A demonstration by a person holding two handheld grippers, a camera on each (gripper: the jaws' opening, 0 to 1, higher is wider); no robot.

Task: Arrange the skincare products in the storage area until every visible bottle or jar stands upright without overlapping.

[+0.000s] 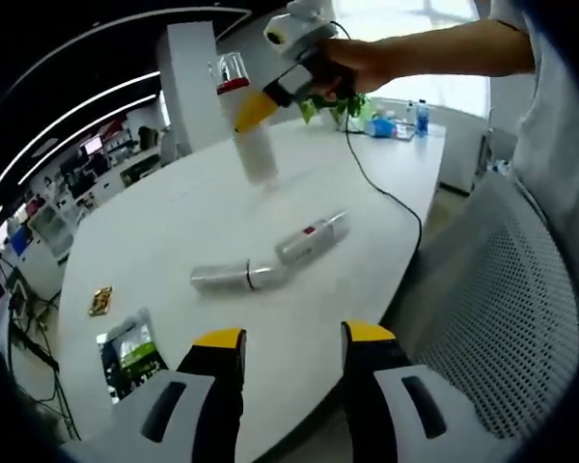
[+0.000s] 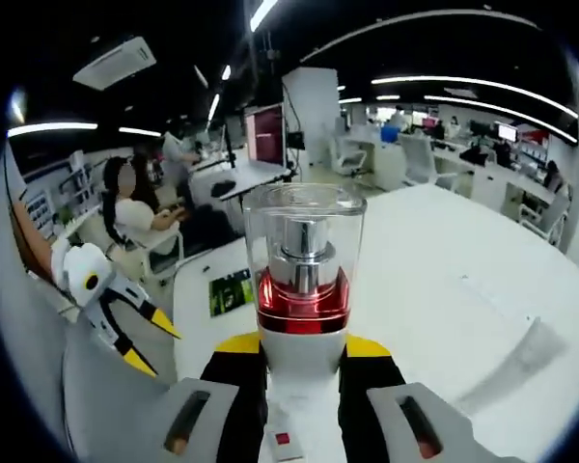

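Two silver-white bottles lie on their sides on the white table [image 1: 174, 212], one at the left [image 1: 236, 278] and one at the right [image 1: 312, 238], their ends nearly meeting. My left gripper [image 1: 294, 338] hovers open near the table's edge, short of them. Farther off, my right gripper [image 1: 265, 101] is shut on a white bottle [image 1: 253, 135] with a red band and clear cap, held upright; I cannot tell whether its base touches the table. In the right gripper view that bottle [image 2: 304, 280] stands between my right gripper's [image 2: 304, 349] yellow tips. The left gripper [image 2: 125, 323] shows at the left there.
A green leaflet [image 1: 130, 352] and a small gold item [image 1: 100, 301] lie near the table's left edge. Blue bottles [image 1: 420, 116] and a green plant [image 1: 352, 108] stand at the far end. A grey mesh chair [image 1: 507, 289] is at the right. A cable [image 1: 386, 193] crosses the table.
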